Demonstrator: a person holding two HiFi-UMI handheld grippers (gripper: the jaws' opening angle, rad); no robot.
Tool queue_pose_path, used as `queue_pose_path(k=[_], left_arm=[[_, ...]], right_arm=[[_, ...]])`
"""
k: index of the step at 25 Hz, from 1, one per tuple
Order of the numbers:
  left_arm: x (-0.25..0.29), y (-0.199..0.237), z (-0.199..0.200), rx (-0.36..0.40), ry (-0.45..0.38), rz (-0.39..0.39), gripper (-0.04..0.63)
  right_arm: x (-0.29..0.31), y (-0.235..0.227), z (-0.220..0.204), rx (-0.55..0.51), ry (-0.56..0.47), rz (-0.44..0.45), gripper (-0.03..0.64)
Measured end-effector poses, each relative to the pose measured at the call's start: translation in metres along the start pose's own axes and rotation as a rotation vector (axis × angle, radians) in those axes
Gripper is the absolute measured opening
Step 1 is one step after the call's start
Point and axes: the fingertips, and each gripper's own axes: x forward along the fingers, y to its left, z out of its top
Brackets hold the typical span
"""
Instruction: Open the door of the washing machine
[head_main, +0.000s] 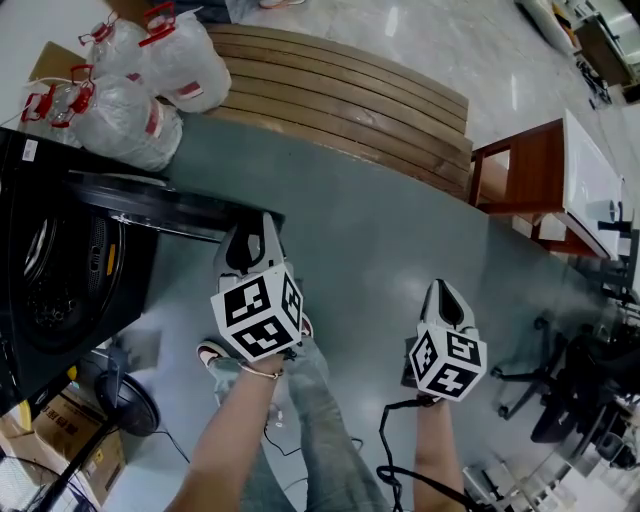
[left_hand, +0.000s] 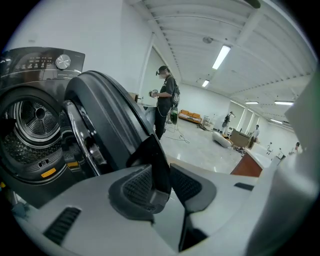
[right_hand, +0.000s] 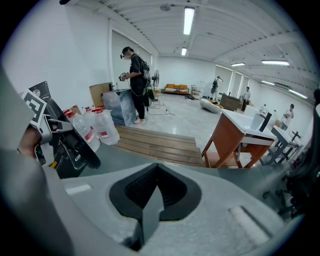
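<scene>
The black washing machine (head_main: 60, 270) stands at the left, its round drum (left_hand: 30, 125) exposed. Its door (head_main: 170, 205) is swung out to the right; in the left gripper view the door (left_hand: 107, 115) rises just ahead. My left gripper (head_main: 255, 245) is at the door's free edge. That dark edge sits wedged between the two pads of the left gripper (left_hand: 160, 177), which is shut on it. My right gripper (head_main: 447, 298) hangs apart over the grey floor at the right. The right gripper (right_hand: 156, 192) is shut, its pads meeting on nothing. From there the door (right_hand: 75, 145) shows at far left.
Large water bottles (head_main: 130, 80) stand behind the machine beside a wooden slatted platform (head_main: 340, 95). A brown desk (head_main: 540, 180) and an office chair (head_main: 570, 390) are at the right. A floor fan (head_main: 125, 400) and cardboard box (head_main: 70, 440) sit below the machine. A person (right_hand: 135, 75) stands far off.
</scene>
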Motion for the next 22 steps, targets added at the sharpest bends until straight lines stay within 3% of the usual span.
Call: queue_pose_path(k=[12,22], left_arm=[[-0.035,0.005,-0.001,-0.006,-0.014,-0.047,0.114],[-0.102,0.083,0.036,-0.019,-0.098,0.049,0.103]], right_arm=[[-0.007,0.039,0.009,-0.04,-0.011,0.054,0.005],[-0.032,0.127,0.029,-0.19,-0.04,0.167,0.005]])
